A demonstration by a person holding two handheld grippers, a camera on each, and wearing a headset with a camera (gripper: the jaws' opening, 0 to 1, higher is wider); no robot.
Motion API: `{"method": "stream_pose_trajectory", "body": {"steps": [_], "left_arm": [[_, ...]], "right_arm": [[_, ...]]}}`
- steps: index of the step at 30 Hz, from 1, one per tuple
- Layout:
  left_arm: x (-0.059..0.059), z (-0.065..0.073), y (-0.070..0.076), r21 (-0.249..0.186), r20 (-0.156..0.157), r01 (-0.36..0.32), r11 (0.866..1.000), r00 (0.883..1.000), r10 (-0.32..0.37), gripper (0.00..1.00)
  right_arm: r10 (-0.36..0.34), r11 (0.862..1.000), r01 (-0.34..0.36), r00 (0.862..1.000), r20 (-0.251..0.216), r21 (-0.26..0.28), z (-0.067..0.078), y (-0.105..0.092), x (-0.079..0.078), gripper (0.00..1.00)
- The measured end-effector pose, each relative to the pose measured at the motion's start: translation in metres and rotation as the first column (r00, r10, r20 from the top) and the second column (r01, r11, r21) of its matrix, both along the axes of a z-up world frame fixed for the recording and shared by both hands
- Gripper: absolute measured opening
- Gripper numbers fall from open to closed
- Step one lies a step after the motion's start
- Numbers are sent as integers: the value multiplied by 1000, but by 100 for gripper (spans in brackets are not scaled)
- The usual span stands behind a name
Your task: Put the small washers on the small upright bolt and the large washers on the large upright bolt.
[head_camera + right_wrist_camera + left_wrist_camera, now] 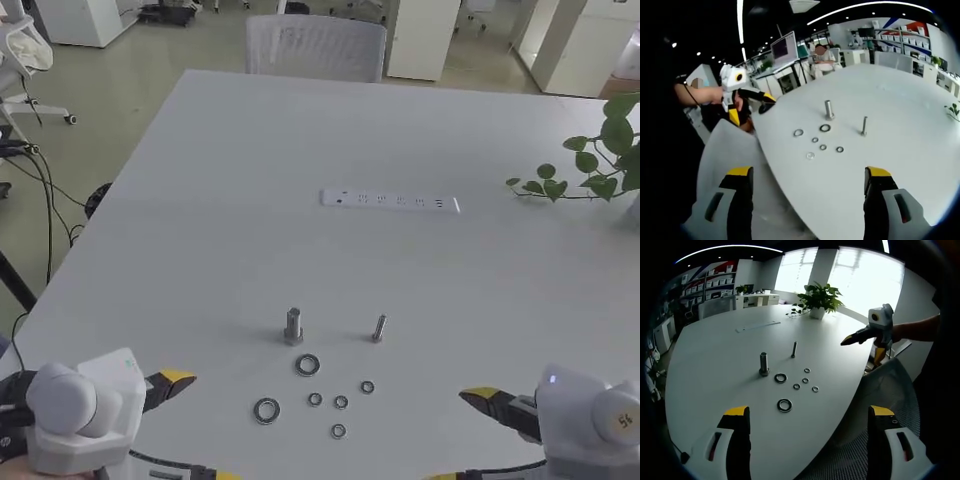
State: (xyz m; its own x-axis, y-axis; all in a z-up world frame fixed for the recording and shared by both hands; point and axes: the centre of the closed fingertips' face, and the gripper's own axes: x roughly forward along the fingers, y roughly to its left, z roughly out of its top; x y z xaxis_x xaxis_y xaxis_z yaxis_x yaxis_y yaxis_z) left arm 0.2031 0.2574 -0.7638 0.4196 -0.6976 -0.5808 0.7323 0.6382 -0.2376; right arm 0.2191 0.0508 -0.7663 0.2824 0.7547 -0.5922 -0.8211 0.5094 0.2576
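Two bolts stand on the table (420,120), long axes vertical: large bolt (293,326), small bolt (379,328). Six washers (307,365) lie flat nearby. Left gripper (809,412) and right gripper (808,172): jaws apart, empty.

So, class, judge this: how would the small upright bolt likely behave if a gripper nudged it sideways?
The small upright bolt looks tall and thin on a narrow base, standing free on the smooth white table, so it would probably tip easily. Once down, its round shank would likely roll. It looks like metal, so it is probably stiff rather than bendy.
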Motion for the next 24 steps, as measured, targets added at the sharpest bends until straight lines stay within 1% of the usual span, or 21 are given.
{"method": "stream_pose_trajectory", "body": {"steps": [11, 14, 18, 21, 24], "left_arm": [[-1, -3, -1, -3, -3, 0, 1000, 1000, 0, 98], [-1, -3, -1, -9, -3, -2, 1000, 1000, 2, 98], [-1, -6, -1, -5, -4, 0, 1000, 1000, 0, 98], [-2, -5, -1, -8, -5, 2, 1000, 1000, -2, 98], [-2, -6, -1, -6, -6, 5, 1000, 1000, -5, 98]], "right_arm": [[38, 999, -38, 999, 12, -15, 9, 17, 9, 94], [44, 999, -44, 999, 7, -30, 10, 23, 15, 93], [53, 998, -52, 999, 7, -47, 11, 30, 22, 92], [74, 996, -74, 997, 11, -51, 12, 36, 25, 91], [85, 995, -85, 996, -2, -48, 14, 43, 30, 89]]}}
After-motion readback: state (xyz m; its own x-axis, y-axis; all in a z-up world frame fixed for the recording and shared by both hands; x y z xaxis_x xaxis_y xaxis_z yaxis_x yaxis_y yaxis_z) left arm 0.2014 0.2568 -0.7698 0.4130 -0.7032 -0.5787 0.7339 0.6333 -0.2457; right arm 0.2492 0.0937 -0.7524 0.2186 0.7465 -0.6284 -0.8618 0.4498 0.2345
